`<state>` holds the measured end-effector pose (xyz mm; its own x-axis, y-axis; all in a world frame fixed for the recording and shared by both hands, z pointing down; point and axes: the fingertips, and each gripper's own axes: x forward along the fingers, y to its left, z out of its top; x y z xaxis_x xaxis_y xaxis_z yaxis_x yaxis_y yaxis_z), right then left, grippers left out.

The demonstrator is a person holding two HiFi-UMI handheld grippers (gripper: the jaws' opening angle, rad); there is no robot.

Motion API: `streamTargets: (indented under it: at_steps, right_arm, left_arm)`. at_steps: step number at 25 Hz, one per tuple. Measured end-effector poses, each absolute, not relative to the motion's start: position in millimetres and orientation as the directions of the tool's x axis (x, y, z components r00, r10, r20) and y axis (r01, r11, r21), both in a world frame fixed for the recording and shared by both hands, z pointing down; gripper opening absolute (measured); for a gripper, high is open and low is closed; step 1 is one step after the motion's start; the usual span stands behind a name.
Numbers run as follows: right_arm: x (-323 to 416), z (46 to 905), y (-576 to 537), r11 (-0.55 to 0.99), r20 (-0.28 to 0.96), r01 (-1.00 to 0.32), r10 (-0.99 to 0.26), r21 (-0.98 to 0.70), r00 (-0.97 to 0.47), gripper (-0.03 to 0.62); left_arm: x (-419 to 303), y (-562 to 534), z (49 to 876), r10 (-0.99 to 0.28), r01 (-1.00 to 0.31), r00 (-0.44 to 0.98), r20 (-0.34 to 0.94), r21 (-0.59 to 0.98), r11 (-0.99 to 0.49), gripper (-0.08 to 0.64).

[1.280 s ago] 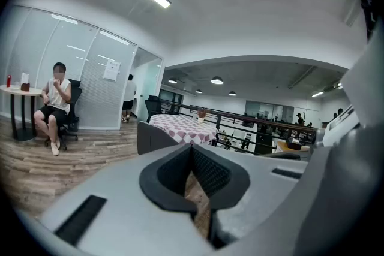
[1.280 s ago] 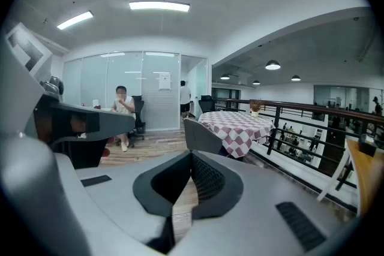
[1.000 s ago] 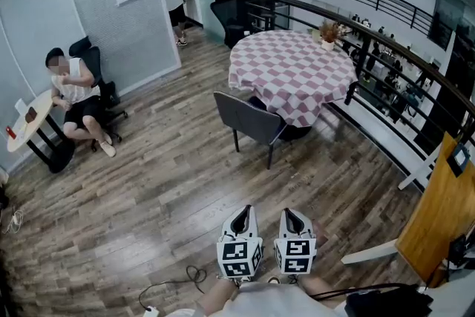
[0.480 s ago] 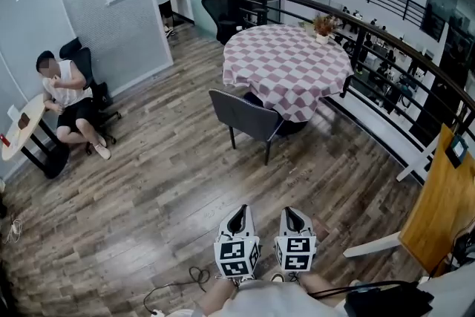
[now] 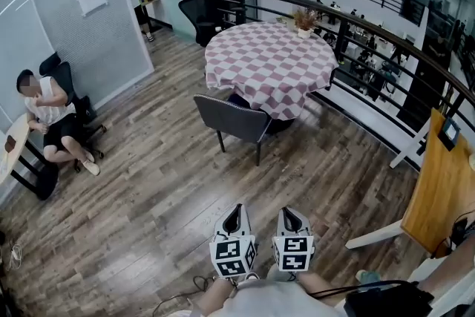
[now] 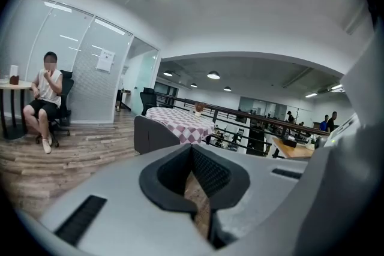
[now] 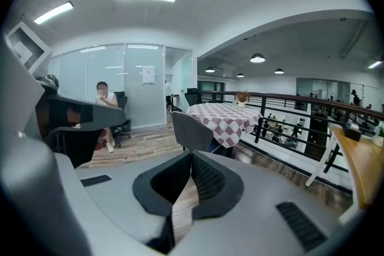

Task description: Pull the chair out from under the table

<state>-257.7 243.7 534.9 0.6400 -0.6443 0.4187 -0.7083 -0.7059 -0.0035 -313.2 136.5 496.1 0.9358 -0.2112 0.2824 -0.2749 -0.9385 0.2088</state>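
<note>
- Chair point(image 5: 231, 121): grey, with its backrest turned toward the jaws and its seat tucked under the near edge of the round bench point(image 5: 267, 63), which is covered in a checked cloth.
- From the jaws, the chair lies ahead across open wooden floor point(image 5: 163, 197), well apart from both grippers. Nothing stands in between.
- The top edge of the backrest runs crosswise to the line the jaws point along. It is the broad near face that a grip would meet first.
- Left gripper point(image 5: 236, 215): its jaws are clenched together with nothing between them. In the head view the chair sits almost straight ahead of it. In the left gripper view the chair shows a little to the left of the jaw line.
- Right gripper point(image 5: 291, 217): its jaws are likewise closed on nothing, just beside the left gripper. In the head view the chair lies ahead and to its left, while the right gripper view shows it nearly centred above the jaws.
- Judgement: neither hand is clearly nearer. Both need a long approach forward, and the jaws must part before the backrest can be taken.
- Beyond the chair, a small potted plant point(image 5: 303, 20) stands on the far side of the bench, by a dark railing point(image 5: 371, 30).
- Far off to the left of the jaws, a person point(image 5: 48, 115) sits on another chair.
</note>
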Motion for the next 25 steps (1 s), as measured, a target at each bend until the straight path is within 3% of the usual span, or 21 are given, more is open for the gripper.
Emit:
streamTargets:
  at_steps: [8, 25]
  right_arm:
    - [-212, 549, 235, -0.733, 0.446, -0.68, -0.615, -0.02, 0.65, 0.018]
    - [-60, 549, 181, -0.67, 0.467, -0.743, -0.66, -0.01, 0.589, 0.018]
  left_arm:
    - [-264, 129, 507, -0.169, -0.234, 0.936, 0.309, 0.188, -0.954, 0.002]
    - [-117, 76, 506, -0.241, -0.31, 0.918, 0.314, 0.191, -0.931, 0.002]
